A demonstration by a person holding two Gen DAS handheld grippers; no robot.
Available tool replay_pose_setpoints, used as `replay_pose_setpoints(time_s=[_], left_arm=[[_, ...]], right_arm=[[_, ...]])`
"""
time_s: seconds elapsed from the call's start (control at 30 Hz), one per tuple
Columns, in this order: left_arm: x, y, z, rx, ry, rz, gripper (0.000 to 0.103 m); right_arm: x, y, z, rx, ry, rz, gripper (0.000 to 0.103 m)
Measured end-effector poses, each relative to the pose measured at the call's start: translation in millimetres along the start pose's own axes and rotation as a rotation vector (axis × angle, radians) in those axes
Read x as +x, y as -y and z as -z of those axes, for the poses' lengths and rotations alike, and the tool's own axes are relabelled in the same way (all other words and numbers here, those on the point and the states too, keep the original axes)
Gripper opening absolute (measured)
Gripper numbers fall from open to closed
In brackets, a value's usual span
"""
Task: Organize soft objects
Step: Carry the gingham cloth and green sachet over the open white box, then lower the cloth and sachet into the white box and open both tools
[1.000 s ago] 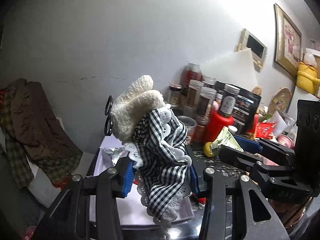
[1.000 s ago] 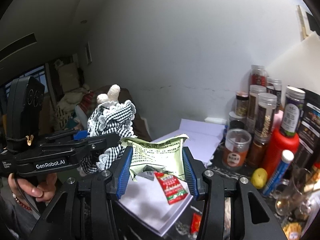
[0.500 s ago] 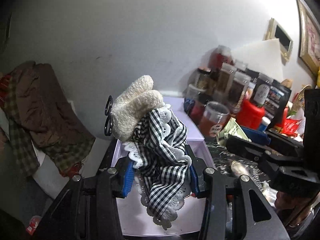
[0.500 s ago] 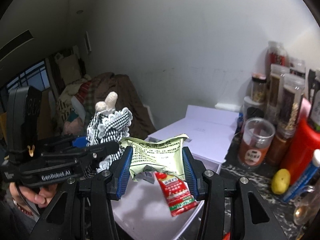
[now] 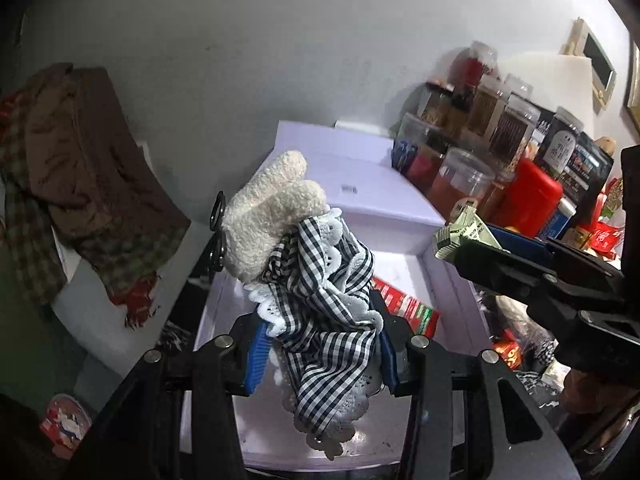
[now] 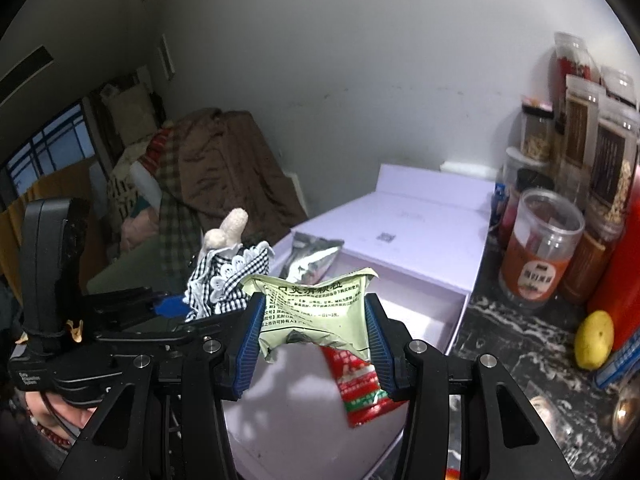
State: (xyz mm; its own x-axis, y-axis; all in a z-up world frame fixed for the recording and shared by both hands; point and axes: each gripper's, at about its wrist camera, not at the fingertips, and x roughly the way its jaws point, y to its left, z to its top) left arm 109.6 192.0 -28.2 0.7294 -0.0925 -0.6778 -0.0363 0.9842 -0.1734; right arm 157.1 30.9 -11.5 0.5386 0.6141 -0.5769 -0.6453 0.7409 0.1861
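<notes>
My left gripper [image 5: 322,354] is shut on a plush doll [image 5: 316,280] with a cream fuzzy head and a black-and-white checked dress with lace trim; it hangs above the open lilac box [image 5: 448,280]. The doll also shows at the left of the right wrist view [image 6: 228,272]. My right gripper [image 6: 314,344] is shut on a crumpled pale green packet [image 6: 316,308], held over the same box [image 6: 460,308]. A red sachet [image 6: 360,384] and a silver pouch [image 6: 312,256] lie in the box.
Jars and bottles [image 6: 540,248] crowd the counter to the right, with a yellow lemon [image 6: 594,340]. A pile of brown and checked clothes [image 5: 72,168] lies to the left. The box lid [image 5: 360,176] stands open against the wall.
Both grippers have moved forward and down over the open box, each still holding its object. The box interior with the red sachet has come into fuller view.
</notes>
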Motion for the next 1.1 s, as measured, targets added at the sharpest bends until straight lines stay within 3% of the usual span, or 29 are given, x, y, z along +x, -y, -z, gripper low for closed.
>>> replay_pose_setpoints(time_s=[0.5,0.9,1.1], left_arm=[[35.4,-10.8,20.8,-0.009,-0.123,-0.070,0.044],[39.9,-7.2,21.6,0.022,-0.138,-0.111,0.044],[43.1,-10.2,21.4,0.013,-0.159,-0.139,0.045]], right_arm=[[34.9,3.6,21.6,0.003,-0.129,-0.036,0.048],[61.5,-4.6,33.0,-0.039,-0.239,-0.050,0.048],[77.9,-3.7,37.3,-0.068,-0.311,-0.017,0.049]])
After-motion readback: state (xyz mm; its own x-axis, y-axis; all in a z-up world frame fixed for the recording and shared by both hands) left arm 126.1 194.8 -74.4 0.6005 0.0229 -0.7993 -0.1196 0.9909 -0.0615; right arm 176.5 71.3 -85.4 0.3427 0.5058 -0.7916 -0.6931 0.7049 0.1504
